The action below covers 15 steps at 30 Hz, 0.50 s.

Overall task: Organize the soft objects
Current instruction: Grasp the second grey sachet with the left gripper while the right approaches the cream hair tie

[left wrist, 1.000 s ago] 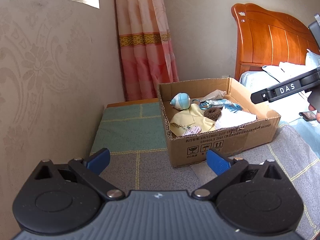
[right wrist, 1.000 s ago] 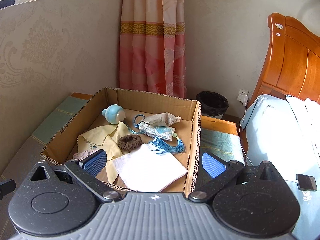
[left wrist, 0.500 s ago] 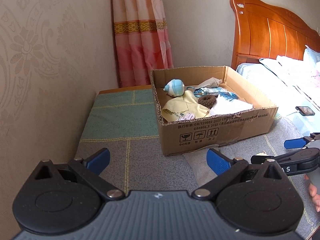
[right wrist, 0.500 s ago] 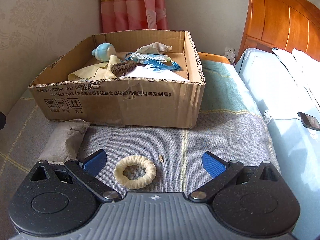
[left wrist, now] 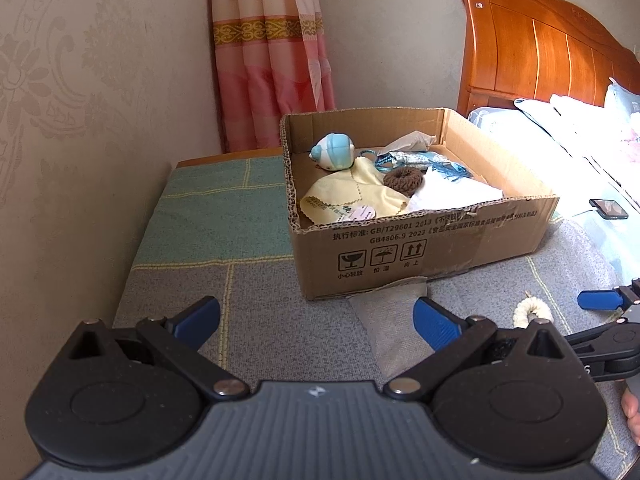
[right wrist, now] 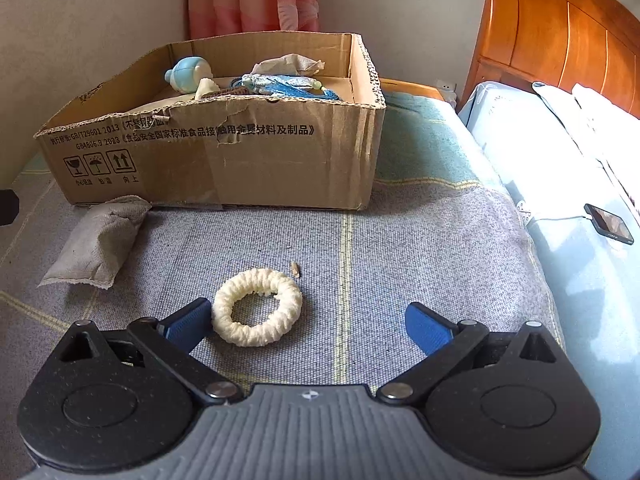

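Lowered closer to cream scrunchie (right wrist: pixel 257 307), lying flat; right hand-held gripper (right wrist: pixel 308 322) wide open, left hand-held gripper (left wrist: pixel 316 316) likewise; box (right wrist: pixel 256 160) contents half hidden.

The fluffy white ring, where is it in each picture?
Left wrist view: the fluffy white ring sits far right, partly hidden behind the claw's arm.
Right wrist view: it lies low in the middle, beside one blue fingertip.
Shared landmark: the cardboard box stands behind it in both.
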{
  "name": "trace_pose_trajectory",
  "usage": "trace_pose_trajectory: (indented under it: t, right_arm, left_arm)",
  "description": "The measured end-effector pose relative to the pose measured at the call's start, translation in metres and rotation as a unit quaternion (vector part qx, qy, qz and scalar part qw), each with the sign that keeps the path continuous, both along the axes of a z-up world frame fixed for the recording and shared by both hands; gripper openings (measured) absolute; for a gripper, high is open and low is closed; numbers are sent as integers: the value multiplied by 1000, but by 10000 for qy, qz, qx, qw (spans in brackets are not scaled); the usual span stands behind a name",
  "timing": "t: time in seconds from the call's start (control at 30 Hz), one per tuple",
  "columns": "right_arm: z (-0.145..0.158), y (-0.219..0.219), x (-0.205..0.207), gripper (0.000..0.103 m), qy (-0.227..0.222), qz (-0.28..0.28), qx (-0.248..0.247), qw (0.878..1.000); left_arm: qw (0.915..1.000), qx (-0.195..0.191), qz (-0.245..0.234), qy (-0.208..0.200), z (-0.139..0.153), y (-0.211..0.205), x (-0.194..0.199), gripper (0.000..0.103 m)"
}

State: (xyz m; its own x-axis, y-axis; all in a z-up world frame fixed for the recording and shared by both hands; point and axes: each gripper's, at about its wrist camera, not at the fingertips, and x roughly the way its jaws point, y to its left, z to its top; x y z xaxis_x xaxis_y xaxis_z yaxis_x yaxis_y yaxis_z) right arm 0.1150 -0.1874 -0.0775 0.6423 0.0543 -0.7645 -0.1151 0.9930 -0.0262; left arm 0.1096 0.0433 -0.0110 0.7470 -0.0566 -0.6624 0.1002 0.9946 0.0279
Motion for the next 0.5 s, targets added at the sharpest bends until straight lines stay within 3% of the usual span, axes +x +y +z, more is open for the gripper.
trace_pose_trajectory:
  t: [0.5]
  right_arm:
    - [-2, -4, -6, 103, -205, 190, 24, 9996]
  left_arm:
    - [9968, -268, -132, 735, -48, -39, 48, 102]
